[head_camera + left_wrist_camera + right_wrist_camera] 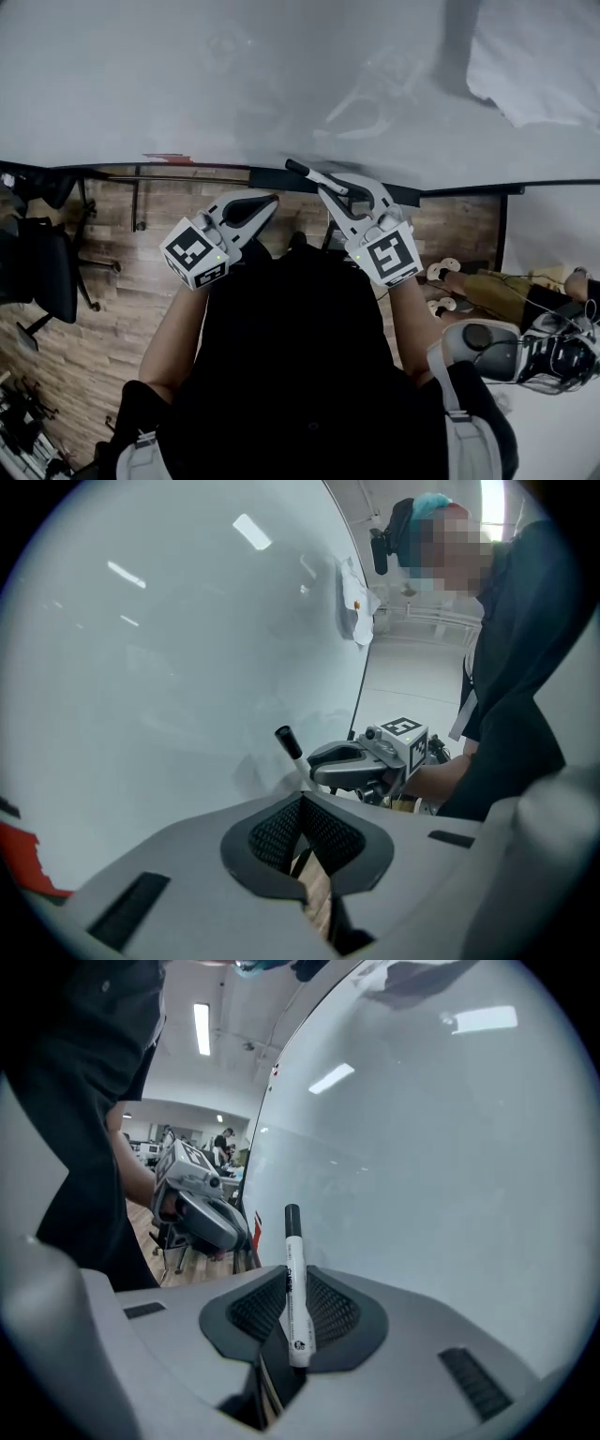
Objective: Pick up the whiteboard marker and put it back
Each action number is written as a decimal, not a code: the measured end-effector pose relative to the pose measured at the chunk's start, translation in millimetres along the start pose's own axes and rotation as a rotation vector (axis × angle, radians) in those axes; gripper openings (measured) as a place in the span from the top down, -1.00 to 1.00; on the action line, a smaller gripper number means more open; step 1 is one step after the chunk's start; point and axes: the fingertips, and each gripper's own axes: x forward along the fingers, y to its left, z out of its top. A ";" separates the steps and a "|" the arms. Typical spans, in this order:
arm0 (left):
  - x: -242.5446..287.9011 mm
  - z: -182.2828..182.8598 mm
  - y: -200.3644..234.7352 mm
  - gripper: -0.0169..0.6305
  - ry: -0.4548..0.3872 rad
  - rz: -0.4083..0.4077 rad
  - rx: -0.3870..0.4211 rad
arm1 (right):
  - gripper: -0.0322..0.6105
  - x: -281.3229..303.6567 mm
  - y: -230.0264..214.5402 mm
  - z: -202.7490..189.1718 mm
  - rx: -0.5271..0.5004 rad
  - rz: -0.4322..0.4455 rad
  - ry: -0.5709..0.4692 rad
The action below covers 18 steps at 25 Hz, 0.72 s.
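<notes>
Whiteboard marker [294, 1279] is pinched between my right gripper's [293, 1312] jaws, long axis running out along them, black end forward, with the whiteboard [431, 1147] close beside it; my left gripper [302, 834], jaws together on nothing, is alongside.

**Around the work: board, floor, chair**

In the head view we see a pale whiteboard [187, 75] filling the upper half, with a white sheet of paper [539, 66] on it at 1 o'clock. Below the board's dark lower edge lies a wooden floor [122, 281]. A black office chair [42, 267] stands at 9 o'clock. At 3 o'clock we make out another person's legs [497, 291] and pale shoes [441, 272].
</notes>
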 end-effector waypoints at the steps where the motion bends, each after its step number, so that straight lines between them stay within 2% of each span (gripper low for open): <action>1: -0.4 8.1 -0.7 0.91 0.000 -0.008 0.013 | 0.67 -5.9 -1.3 8.9 0.005 -0.013 -0.030; 3: 1.3 22.5 -4.8 0.91 -0.003 -0.026 0.040 | 0.67 -20.7 -5.1 26.8 0.043 -0.044 -0.111; 6: 10.8 40.4 -15.9 0.91 -0.014 -0.052 0.079 | 0.67 -47.3 -14.8 41.4 0.178 -0.078 -0.225; 12: 23.8 68.5 -40.6 0.91 -0.031 -0.115 0.144 | 0.68 -88.1 -26.0 27.5 0.313 -0.079 -0.303; 18: 31.8 78.6 -58.2 0.91 -0.022 -0.158 0.179 | 0.68 -138.7 -40.9 30.9 0.496 -0.092 -0.529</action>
